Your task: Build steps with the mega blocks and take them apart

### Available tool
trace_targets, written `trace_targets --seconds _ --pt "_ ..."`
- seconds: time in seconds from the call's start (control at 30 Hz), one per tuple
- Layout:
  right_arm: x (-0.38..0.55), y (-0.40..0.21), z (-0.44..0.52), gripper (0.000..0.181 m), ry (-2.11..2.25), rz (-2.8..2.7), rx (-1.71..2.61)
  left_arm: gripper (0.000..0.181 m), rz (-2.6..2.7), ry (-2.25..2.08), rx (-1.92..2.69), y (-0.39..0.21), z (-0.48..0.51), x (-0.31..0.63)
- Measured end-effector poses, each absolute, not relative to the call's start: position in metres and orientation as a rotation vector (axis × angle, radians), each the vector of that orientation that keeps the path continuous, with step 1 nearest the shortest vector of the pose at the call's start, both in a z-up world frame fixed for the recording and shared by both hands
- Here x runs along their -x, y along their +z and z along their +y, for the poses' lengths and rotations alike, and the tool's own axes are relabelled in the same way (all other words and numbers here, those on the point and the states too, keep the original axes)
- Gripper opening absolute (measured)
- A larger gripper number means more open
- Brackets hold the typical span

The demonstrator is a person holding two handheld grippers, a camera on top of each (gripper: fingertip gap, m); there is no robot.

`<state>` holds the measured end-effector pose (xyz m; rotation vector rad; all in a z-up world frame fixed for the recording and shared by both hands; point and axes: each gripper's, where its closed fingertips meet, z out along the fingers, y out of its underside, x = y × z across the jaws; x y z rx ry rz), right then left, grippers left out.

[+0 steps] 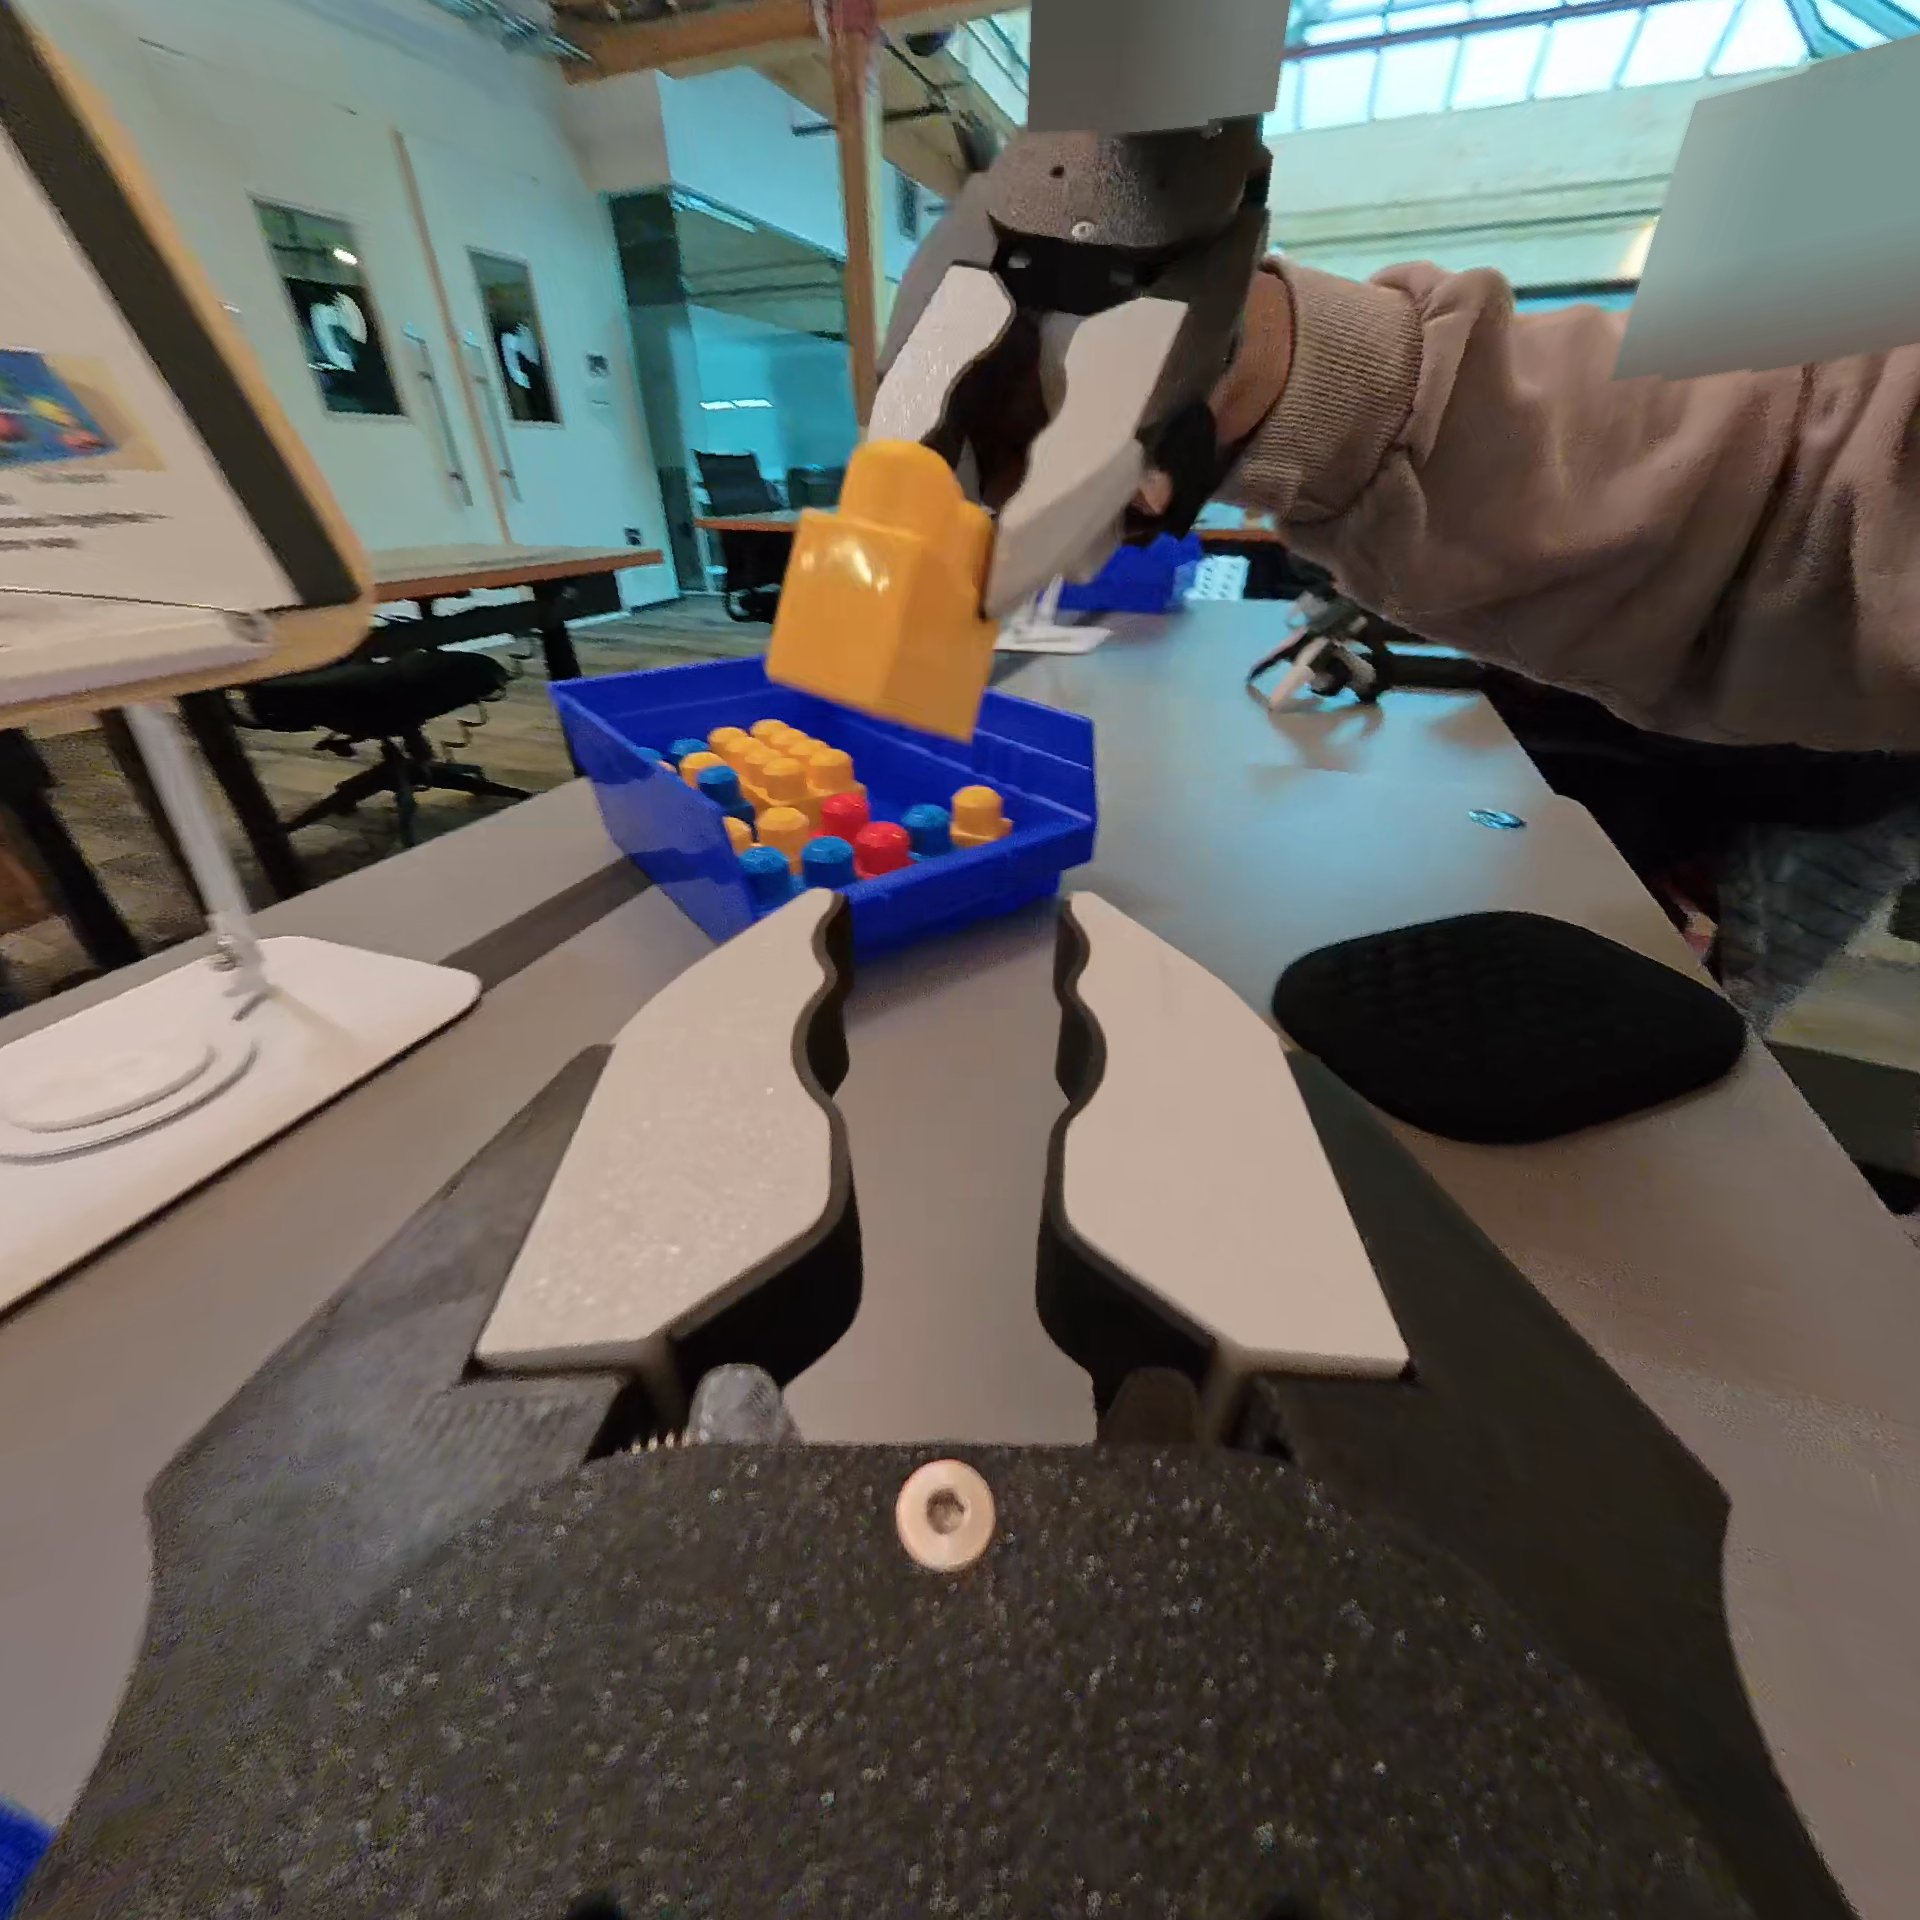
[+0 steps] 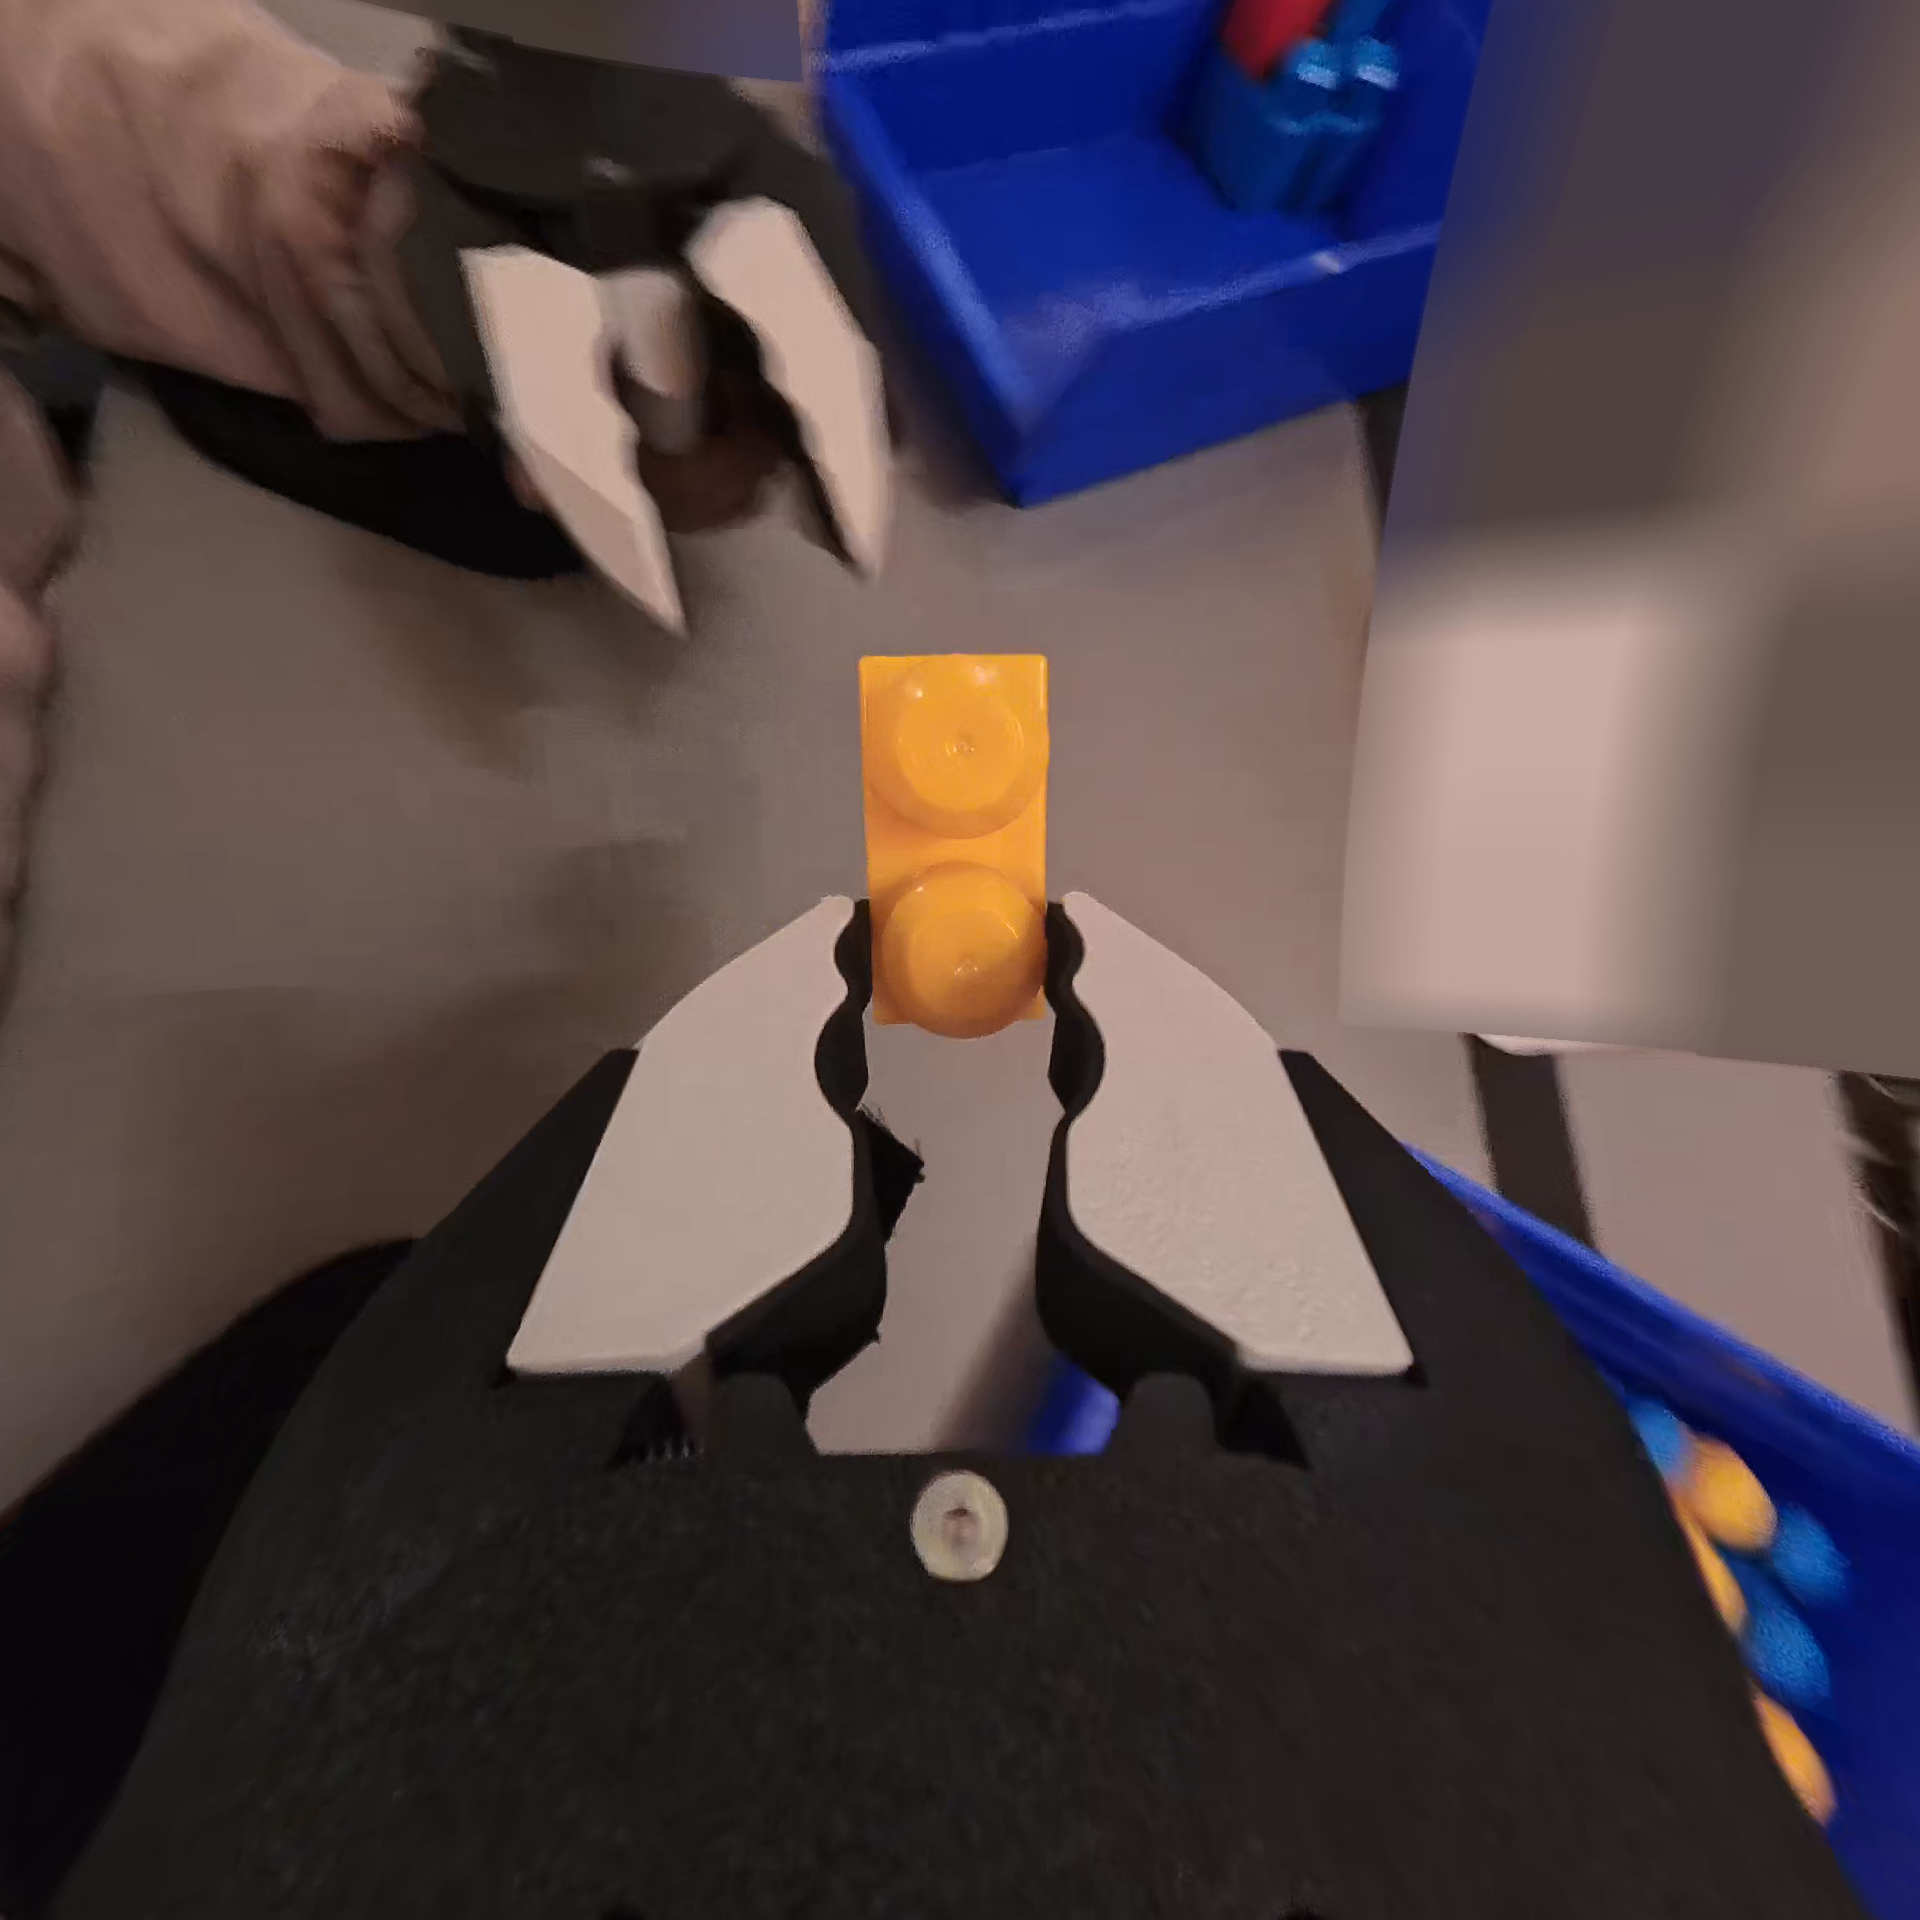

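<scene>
My right gripper (image 2: pixel 956 914) is shut on one end of an orange two-stud block (image 2: pixel 954 790), studs facing the camera, above the grey table. In the left wrist view this gripper (image 1: pixel 966 520) holds the tilted orange block (image 1: pixel 883 603) in the air over a blue bin (image 1: pixel 655 821). The bin holds several orange, blue and red blocks (image 1: pixel 821 800). My left gripper (image 1: pixel 951 925) is open and empty, low over the table just in front of the bin. It also shows in the right wrist view (image 2: pixel 764 582), blurred, open, beyond the held block.
A white stand base (image 1: pixel 208 1039) carrying a tilted board (image 1: pixel 156 416) is at the left. A black pad (image 1: pixel 1507 1023) lies at the right. A blue bin with blue and red blocks (image 2: pixel 1143 312) is ahead of the right gripper; another bin (image 2: pixel 1714 1455) is beside it. Some 10 cm of space lies between my two pairs of fingers.
</scene>
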<state>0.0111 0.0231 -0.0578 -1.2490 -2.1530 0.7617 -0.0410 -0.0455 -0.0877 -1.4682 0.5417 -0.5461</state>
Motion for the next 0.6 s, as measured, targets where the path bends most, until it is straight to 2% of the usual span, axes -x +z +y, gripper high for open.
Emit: trace_targets --seconds 0.13,0.23,0.4,0.6 --pt "-0.036 -0.042 0.142 0.032 0.461 -1.939 1.505 0.012 0.449 -0.448 1.455 -0.083 -0.039 0.067" --pt "-0.061 -0.066 0.220 0.032 0.243 -1.831 1.716 0.000 0.384 -0.342 1.432 -0.078 -0.037 0.085" --pt "-0.070 -0.135 0.268 0.032 0.160 -1.823 1.934 0.000 0.291 -0.226 1.436 -0.075 -0.034 0.112" --pt "-0.052 -0.182 0.278 0.032 0.099 -1.905 2.017 0.000 0.250 -0.151 1.453 -0.078 -0.030 0.131"
